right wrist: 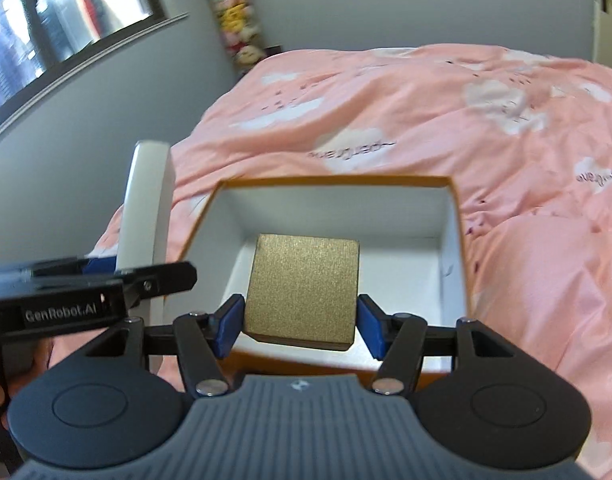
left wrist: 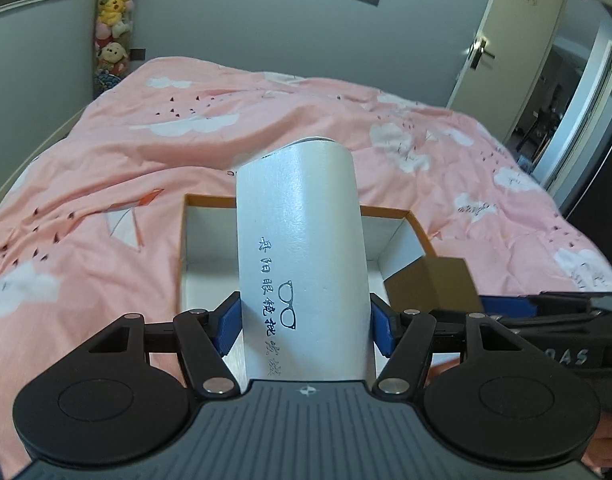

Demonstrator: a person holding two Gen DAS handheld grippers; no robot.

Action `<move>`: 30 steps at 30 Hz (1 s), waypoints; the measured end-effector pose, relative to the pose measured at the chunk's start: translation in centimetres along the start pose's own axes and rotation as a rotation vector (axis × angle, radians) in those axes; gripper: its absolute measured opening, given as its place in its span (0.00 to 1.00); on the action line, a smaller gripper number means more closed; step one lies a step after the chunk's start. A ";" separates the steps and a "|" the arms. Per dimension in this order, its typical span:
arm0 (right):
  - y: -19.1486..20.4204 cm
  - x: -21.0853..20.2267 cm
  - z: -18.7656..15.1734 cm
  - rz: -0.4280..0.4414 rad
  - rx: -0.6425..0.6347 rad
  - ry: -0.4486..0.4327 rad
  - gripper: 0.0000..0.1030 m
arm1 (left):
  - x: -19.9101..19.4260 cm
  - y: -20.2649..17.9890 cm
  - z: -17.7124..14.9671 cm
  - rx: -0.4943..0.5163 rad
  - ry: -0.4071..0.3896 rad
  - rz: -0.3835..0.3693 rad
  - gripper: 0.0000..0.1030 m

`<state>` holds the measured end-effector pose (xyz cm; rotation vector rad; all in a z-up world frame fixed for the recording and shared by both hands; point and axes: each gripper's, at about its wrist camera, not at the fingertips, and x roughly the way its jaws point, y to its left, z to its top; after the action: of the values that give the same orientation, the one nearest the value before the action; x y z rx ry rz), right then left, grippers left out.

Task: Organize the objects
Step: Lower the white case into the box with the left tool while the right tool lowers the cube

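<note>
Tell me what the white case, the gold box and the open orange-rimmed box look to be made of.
White case: probably leatherette or coated card; smooth matte skin with fine grain and printed characters.
Gold box: likely paperboard wrapped in glitter paper; speckled shimmer, crisp edges.
Open box: rigid cardboard, going by its thin straight walls, white matte inside and orange outside.
The left gripper and right gripper each clamp one.

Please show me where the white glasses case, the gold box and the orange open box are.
white glasses case (left wrist: 302,240): left wrist view, on its printed front face.
gold box (right wrist: 304,288): right wrist view, on its glittery top face.
orange open box (right wrist: 334,179): right wrist view, on its far rim.
</note>
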<state>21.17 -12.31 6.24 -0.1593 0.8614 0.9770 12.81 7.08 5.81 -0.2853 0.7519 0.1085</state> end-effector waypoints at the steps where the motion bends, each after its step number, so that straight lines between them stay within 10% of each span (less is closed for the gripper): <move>1: -0.6 0.4 0.3 -0.003 0.013 0.001 0.60 | 0.9 -0.1 0.2 0.009 0.012 0.007 0.71; 30: -5.2 12.3 1.2 0.011 0.106 0.242 0.60 | 14.1 0.2 -3.0 0.149 0.421 0.231 0.74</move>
<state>29.16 -6.60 -2.92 -0.1845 1.1343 0.9319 21.07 6.36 -6.03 -0.0768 1.2049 0.2135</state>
